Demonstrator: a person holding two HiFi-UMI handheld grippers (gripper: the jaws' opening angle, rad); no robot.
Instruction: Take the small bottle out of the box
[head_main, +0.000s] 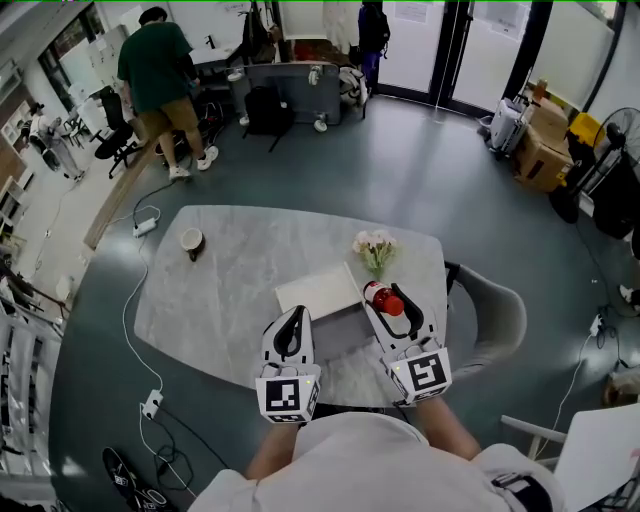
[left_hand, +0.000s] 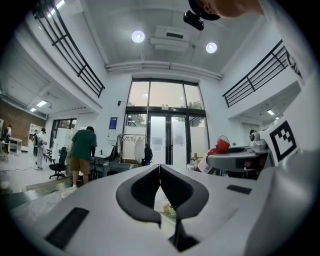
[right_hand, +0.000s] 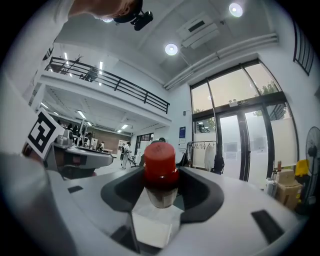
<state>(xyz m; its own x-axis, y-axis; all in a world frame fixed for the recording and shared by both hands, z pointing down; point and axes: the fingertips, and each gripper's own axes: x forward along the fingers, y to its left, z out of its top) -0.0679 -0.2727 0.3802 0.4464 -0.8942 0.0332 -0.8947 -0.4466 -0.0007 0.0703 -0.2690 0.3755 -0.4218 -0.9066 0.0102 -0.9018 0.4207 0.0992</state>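
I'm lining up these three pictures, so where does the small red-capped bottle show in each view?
Head view: small bottle right of centre, in the right gripper.
Left gripper view: at the right, mid-height.
Right gripper view: centre, between the jaws.
Shared landmark: the glass doors.

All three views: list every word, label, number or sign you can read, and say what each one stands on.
No text can be read in any view.
small bottle: white label, print too small to read.
blue sign beside the glass doors: blurred, unreadable.
left marker cube and right marker cube: black-and-white square patterns only, no letters or numbers.
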